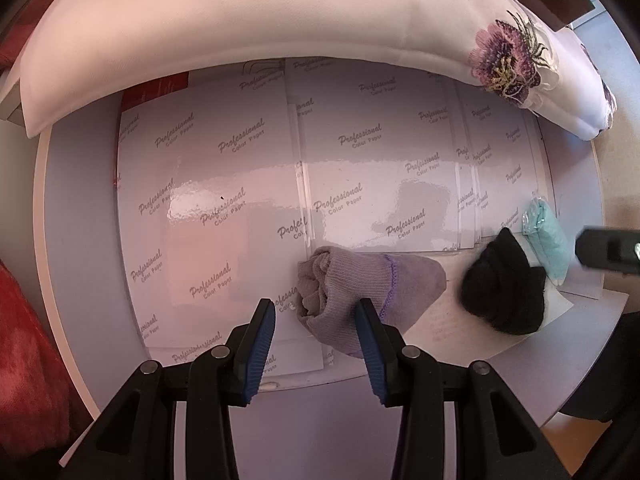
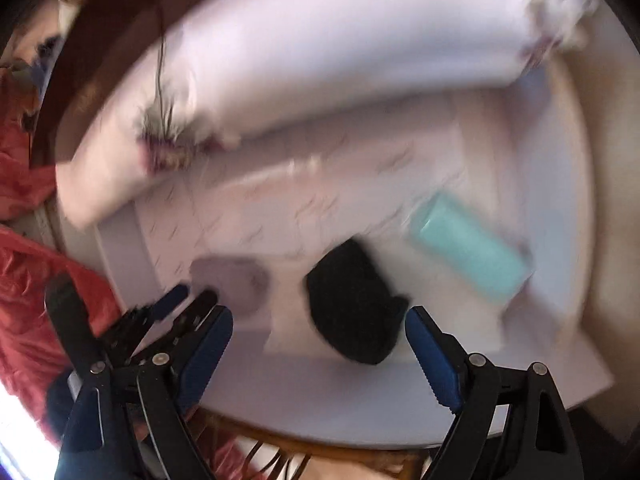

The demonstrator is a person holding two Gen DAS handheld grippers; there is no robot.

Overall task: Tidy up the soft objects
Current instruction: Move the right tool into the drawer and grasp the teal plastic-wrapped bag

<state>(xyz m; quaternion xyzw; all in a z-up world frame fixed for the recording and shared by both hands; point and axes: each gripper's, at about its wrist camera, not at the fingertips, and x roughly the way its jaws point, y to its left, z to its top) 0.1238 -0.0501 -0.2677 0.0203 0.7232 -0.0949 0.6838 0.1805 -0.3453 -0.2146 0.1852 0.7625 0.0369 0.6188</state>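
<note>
Hovering left gripper (image 1: 316, 320) parted above lilac sock roll (image 1: 360, 292), nothing gripped; right gripper (image 2: 320, 344) spread wide, straddling black bundle (image 2: 352, 304) for grabbing.

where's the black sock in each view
Left wrist view: black sock at right of centre, between the purple sock and the teal packet.
Right wrist view: black sock at lower centre, just ahead of the open fingers.
Shared landmark: the white floral pillow across the top.
</note>
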